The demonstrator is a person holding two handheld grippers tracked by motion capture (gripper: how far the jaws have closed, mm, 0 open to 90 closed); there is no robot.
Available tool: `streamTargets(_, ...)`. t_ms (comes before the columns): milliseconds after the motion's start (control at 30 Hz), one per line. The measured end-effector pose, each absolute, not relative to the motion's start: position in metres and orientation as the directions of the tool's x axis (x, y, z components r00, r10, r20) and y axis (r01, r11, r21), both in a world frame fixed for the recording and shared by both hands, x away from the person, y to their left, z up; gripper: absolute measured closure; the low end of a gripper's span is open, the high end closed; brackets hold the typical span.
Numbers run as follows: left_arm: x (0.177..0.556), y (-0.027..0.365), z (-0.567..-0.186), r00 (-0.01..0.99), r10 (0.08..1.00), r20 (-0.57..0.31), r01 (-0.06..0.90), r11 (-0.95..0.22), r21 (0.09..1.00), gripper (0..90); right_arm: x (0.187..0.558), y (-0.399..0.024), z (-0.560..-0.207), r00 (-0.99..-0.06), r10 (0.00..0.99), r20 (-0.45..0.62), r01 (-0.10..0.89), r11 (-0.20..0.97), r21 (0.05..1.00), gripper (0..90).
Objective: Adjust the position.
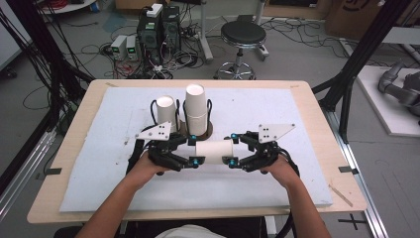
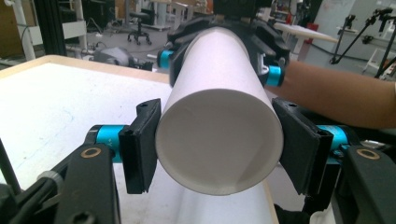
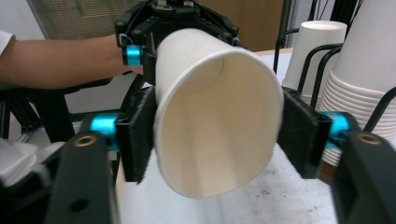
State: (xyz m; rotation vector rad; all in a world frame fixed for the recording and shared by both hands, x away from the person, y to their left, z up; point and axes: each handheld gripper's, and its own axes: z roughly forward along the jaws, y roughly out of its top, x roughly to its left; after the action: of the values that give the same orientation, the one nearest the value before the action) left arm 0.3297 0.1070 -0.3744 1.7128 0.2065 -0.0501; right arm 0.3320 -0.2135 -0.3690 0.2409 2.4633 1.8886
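Observation:
A white paper cup [image 1: 214, 151] hangs level above the white mat, stretched between my two grippers. My left gripper [image 1: 194, 151] is shut on its narrower end, and in the left gripper view the pads [image 2: 140, 144] press both sides of the cup [image 2: 219, 140]. My right gripper [image 1: 233, 149] is shut on the mouth end. In the right gripper view the cup [image 3: 215, 116] shows its open mouth, squeezed to an oval between the pads [image 3: 303, 135]. Whether it is one cup or nested cups I cannot tell.
Two upside-down stacks of white cups, one tall [image 1: 195, 111] and one shorter [image 1: 166, 111], stand in black wire holders just behind the grippers. The white mat [image 1: 277, 104] covers a wooden table [image 1: 317, 114]. A stool [image 1: 242, 34] and computers [image 1: 158, 29] are on the floor beyond.

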Motion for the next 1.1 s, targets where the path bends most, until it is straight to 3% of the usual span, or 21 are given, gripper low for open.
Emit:
streamTargets(267, 0.330, 0.105, -0.378, 0.983, 0.108, -0.148, 0.164, -0.163, 0.973, 36.3, 0.332, -0.218, -0.367, -0.990, 0.122, 0.075, 0.106, 0.267, 0.958, 47.4)
streamTargets(467, 0.330, 0.104, -0.379, 0.980, 0.120, -0.157, 0.176, -0.165, 0.970, 35.5, 0.333, -0.219, -0.366, -0.990, 0.113, 0.080, 0.108, 0.270, 0.957, 49.4)
streamTargets(567, 0.330, 0.106, -0.378, 0.983, 0.109, -0.147, 0.164, -0.162, 0.973, 36.3, 0.333, -0.218, -0.366, -0.990, 0.115, 0.082, 0.111, 0.273, 0.956, 46.7)
streamTargets(667, 0.330, 0.106, -0.378, 0.984, 0.101, -0.147, 0.160, -0.140, 0.977, 36.1, 0.333, -0.215, -0.367, -0.985, 0.127, 0.117, 0.146, 0.253, 0.956, 31.2)
streamTargets(700, 0.330, 0.106, -0.377, 0.984, 0.105, -0.145, 0.159, -0.142, 0.977, 36.1, 0.333, -0.214, -0.367, -0.981, 0.148, 0.127, 0.159, 0.235, 0.959, 22.3)
streamTargets(733, 0.330, 0.107, -0.377, 0.984, 0.109, -0.143, 0.157, -0.140, 0.978, 36.1, 0.333, -0.214, -0.368, -0.979, 0.154, 0.136, 0.169, 0.228, 0.959, 20.4)
streamTargets(1100, 0.328, 0.106, -0.375, 0.988, 0.075, -0.139, 0.146, -0.099, 0.984, 36.1, 0.333, -0.206, -0.373, -0.979, 0.122, 0.161, 0.185, 0.220, 0.958, 21.6)
